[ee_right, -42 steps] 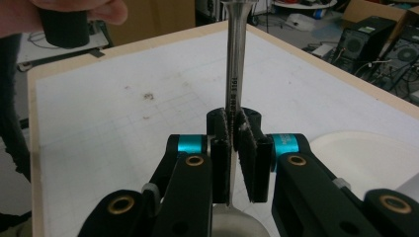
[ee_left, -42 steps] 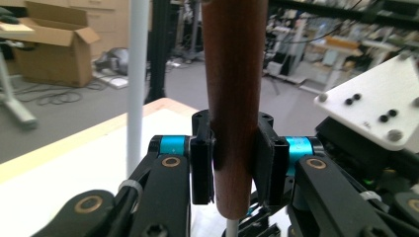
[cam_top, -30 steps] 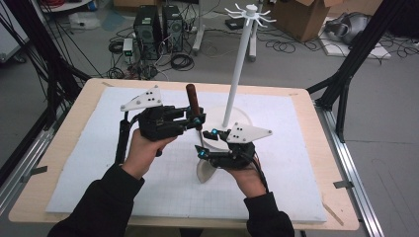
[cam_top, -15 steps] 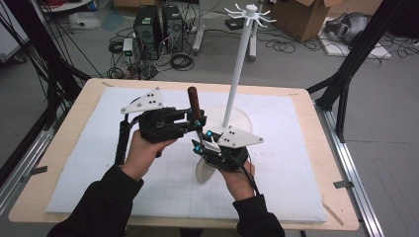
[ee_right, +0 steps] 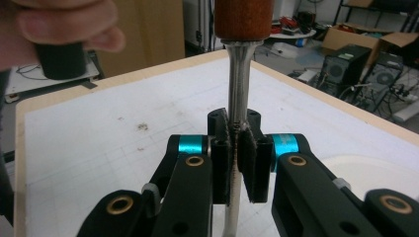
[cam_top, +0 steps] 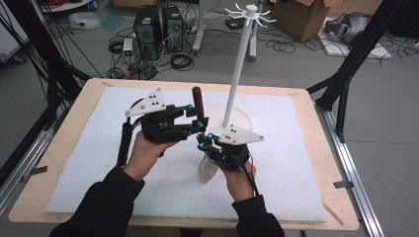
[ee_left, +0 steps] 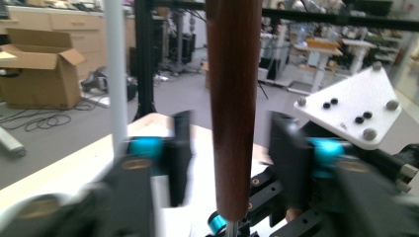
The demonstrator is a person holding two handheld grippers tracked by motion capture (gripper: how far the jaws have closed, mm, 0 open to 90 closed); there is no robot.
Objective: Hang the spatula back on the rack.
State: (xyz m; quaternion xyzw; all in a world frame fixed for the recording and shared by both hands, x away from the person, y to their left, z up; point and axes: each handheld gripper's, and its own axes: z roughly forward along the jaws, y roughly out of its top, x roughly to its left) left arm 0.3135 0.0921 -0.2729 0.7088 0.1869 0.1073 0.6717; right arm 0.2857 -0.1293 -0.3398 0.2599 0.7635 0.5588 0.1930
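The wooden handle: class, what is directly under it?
Under the wooden handle a metal shank runs down into the shut right hand-held gripper. Its jaws cover the shank's lower stretch.

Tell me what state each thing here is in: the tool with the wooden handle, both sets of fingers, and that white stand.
Wooden-handled spatula: upright, handle at the top, pale blade down by the white mat.
Right gripper: fingers just closed, clamped on the spatula's metal shaft.
Left gripper: fingers just opened, standing apart on either side of the handle.
White stand: upright on its round base, hooks bare.
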